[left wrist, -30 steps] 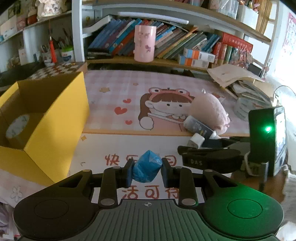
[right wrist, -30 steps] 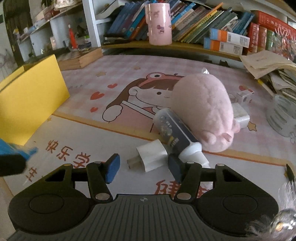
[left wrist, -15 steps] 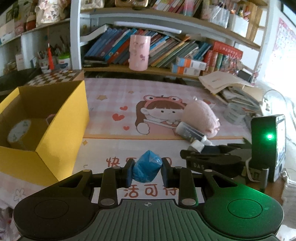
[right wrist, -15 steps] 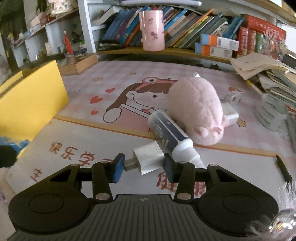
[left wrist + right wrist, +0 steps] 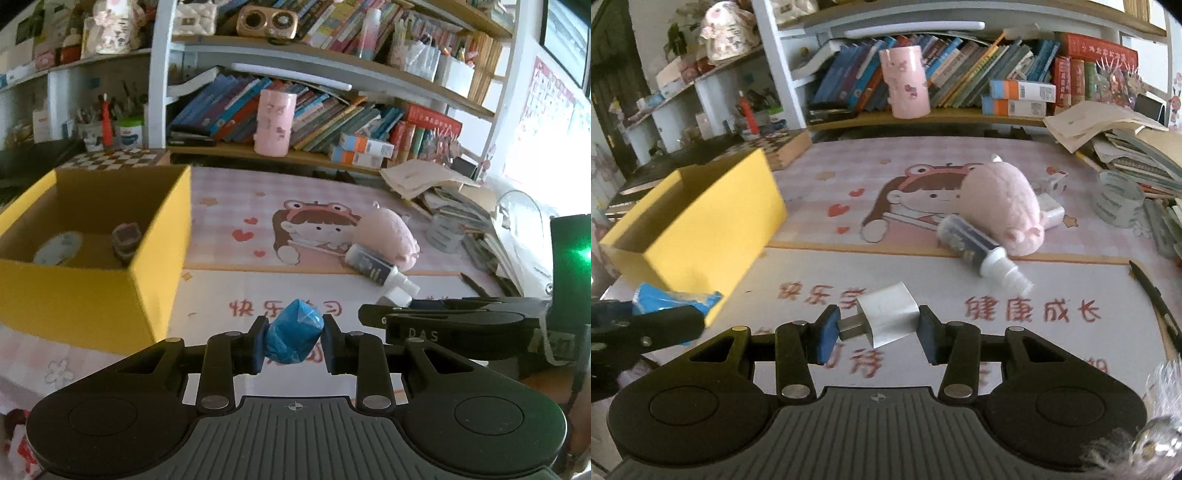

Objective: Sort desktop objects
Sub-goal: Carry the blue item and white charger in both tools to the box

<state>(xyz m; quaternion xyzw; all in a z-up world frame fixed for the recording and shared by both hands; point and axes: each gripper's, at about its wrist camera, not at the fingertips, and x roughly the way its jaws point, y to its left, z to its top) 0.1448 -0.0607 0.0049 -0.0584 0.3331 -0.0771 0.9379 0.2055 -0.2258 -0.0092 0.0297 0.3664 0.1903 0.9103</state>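
Blue crumpled packet (image 5: 294,332): clamped between the pads of the left gripper (image 5: 294,339), held clear of the desk mat (image 5: 229,195), to the right of the yellow box (image 5: 159,236) and nearer the camera than it. White plug adapter (image 5: 886,314): gripped between the pads of the right gripper (image 5: 879,328), metal prongs against the left pad, white body against the right pad, lifted off the mat and farther right of the yellow box than the packet. Yellow box: open-topped, standing on the mat's left part; inside it, a roll of tape (image 5: 57,247) and a small dark object (image 5: 125,240) too blurred to identify. Right of the yellow box, well apart: a dark tube with white cap (image 5: 975,247) lying on its side, touching a pink plush toy (image 5: 1001,203) behind it. Farther right of the plush, a clear tape roll (image 5: 1119,203). Behind the yellow box, on the shelf, a pink cup (image 5: 905,83) standing upright before a row of books (image 5: 975,74).
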